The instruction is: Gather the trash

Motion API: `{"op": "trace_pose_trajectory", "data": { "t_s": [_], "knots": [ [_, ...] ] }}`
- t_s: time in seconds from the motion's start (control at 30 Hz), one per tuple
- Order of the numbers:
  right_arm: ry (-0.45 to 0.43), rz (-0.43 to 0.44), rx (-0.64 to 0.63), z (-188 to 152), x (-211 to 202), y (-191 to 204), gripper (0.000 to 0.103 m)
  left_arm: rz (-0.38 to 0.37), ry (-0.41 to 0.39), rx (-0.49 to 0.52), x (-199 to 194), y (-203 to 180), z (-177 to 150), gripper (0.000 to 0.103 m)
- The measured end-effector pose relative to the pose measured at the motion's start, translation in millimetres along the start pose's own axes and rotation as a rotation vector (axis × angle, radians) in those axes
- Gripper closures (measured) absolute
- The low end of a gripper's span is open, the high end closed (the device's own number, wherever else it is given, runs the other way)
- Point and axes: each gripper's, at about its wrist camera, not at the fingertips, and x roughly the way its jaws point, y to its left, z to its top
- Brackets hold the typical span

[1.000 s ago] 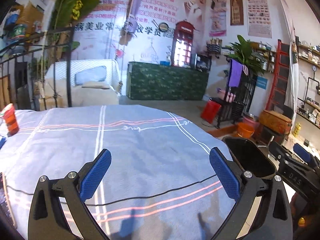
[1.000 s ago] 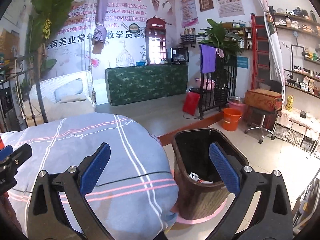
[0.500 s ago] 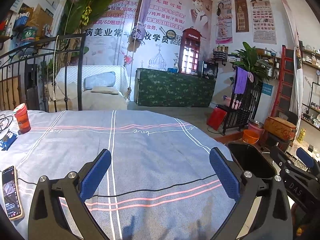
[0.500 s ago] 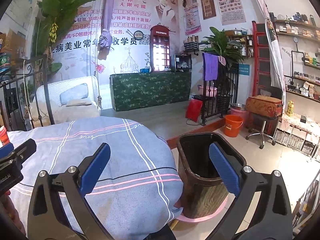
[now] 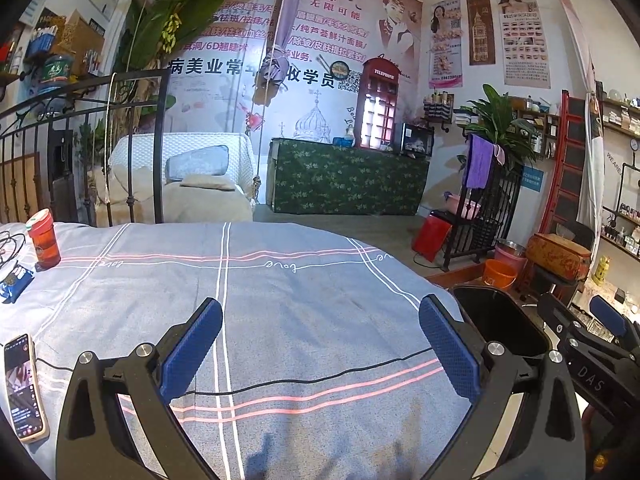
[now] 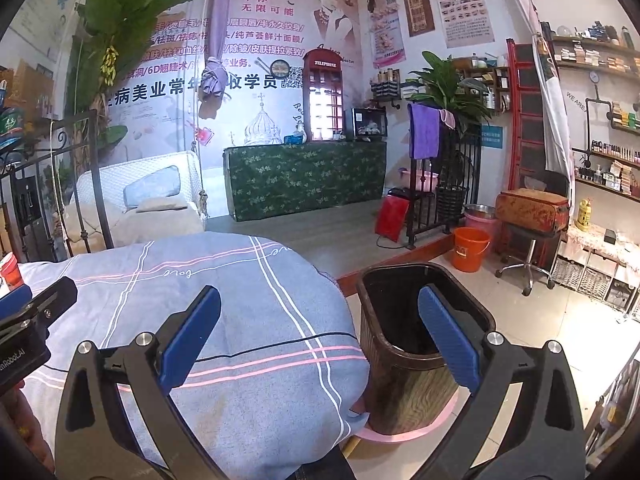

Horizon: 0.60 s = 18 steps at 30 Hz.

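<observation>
Both tongs are hanging wide open with nothing between their blue pads. Left tongs are floating over the striped bed cover, and the right tongs are sitting at the bed's edge, with the right-hand pad in front of the bin's mouth. A second ago the left camera was looking lower and closer; now it is tipping up and back, so more of the bed is showing. An orange cup is coming into view at ten o'clock, a small blue packet is lying just below it at nine o'clock, and a phone is lying at eight o'clock with a thin black cable running across the cover. The right camera is also pulling back from the dark bin, which is standing on the floor just beside the bed at three o'clock. That probably means one drop is finished and the hands are looking for more trash, maybe the cup and the packet. The cover is showing the stitched word "love". A red phone-box cabinet at twelve o'clock is saying "TELEPHONE". One tong body is reading "DAS".
</observation>
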Motion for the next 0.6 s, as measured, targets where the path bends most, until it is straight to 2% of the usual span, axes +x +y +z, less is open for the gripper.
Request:
{"op": "trace_pose_trajectory", "data": {
  "t_s": [0.6],
  "knots": [
    [0.012, -0.001, 0.010, -0.6, 1.9, 2.0, 0.006, 0.000, 0.010, -0.006, -2.4, 5.3, 2.1, 0.006]
  ]
}}
